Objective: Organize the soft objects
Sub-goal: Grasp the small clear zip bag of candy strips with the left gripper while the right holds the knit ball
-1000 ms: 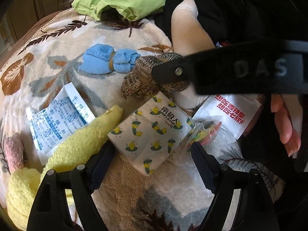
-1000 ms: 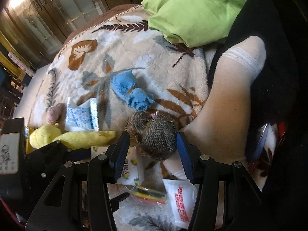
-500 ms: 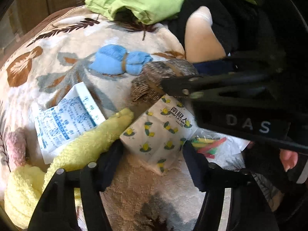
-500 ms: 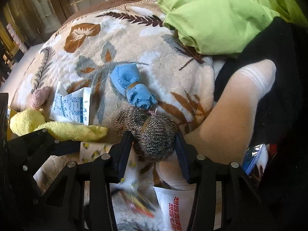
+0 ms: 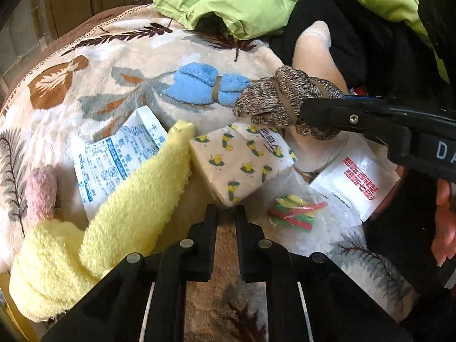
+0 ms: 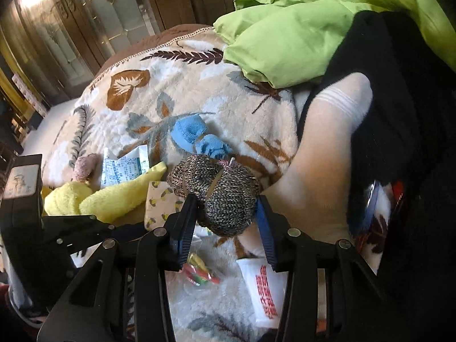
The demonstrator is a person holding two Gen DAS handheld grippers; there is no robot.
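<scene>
The right gripper (image 6: pixel 226 222) pinches a speckled brown knitted sock bundle (image 6: pixel 219 193), round and tied with a rubber band, just above the fleece blanket (image 5: pixel 119 65) with leaf pattern. The left gripper (image 5: pixel 226 216) has its fingers pressed almost together on the corner of one tissue pack (image 5: pixel 242 159) printed with small lemons. Beside it lie one fluffy yellow sock (image 5: pixel 114 222), one blue banded sock bundle (image 5: pixel 205 87), one pink fuzzy piece (image 5: pixel 40 191), and two flat white paper sachets (image 5: pixel 119 151).
</scene>
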